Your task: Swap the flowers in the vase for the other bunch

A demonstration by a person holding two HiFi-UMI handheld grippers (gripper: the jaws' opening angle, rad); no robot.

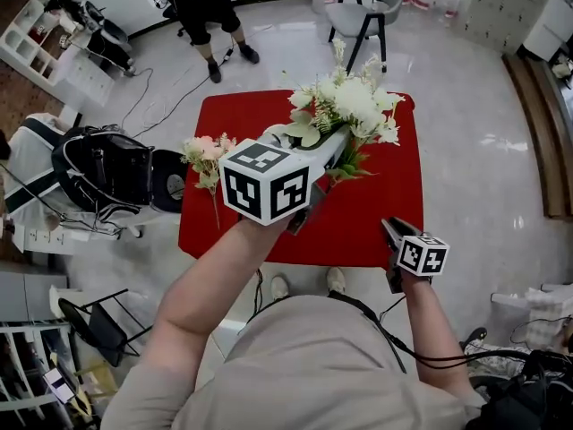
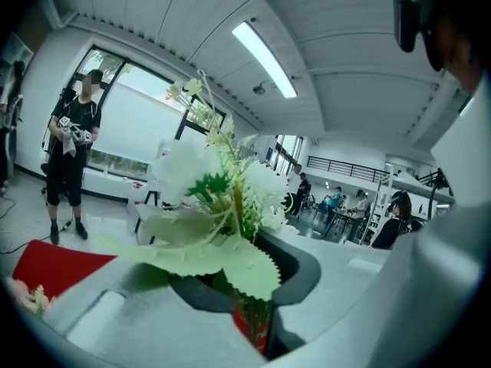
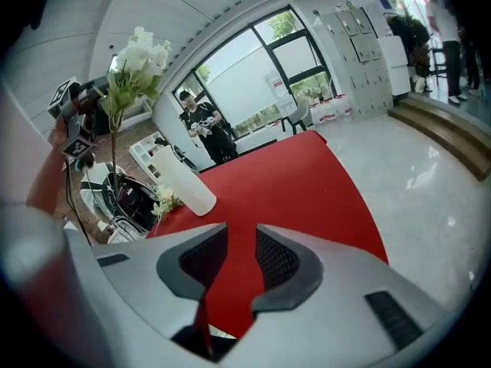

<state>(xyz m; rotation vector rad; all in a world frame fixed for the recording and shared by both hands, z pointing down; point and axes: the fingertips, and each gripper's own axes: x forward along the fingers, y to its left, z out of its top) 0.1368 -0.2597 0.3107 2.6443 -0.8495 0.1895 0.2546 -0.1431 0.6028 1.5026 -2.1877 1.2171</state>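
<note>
Left gripper (image 2: 249,301): The fingers (image 2: 303,271) are seen clamped nearly together on the thin green stems of the white bunch, low on the stalks.
White bunch (image 1: 354,101): Out of the vase, it is held aloft over the red table (image 1: 376,204). The heads fan out above and beyond the left fingers. Full white blooms, small pale sprigs and broad toothed leaves are shown, with one leaf draped across the fingertips.
Right gripper (image 3: 234,244): The fingers (image 3: 280,259) are held apart with nothing between them. Only bare tabletop lies beyond them.
Vase (image 3: 184,181): A plain white cylinder is pictured upright on the table, beyond the right fingers and off to their left. No stems are seen rising from it.
Pink bunch (image 1: 208,153): It is laid on its side at the table's edge, just beside the foot of the vase and well apart from both pairs of fingers. Small pale pink heads on a thin stalk are shown.
Risk, slip: The top-heavy bunch could be lost or swung round if the narrow grip on so few stems is loosened.
Risk, topple: The tall vase could be knocked over by a trailing leaf or a passing gripper.
Risk, edge: The pink bunch could be nudged off the table by a careless reach.
</note>
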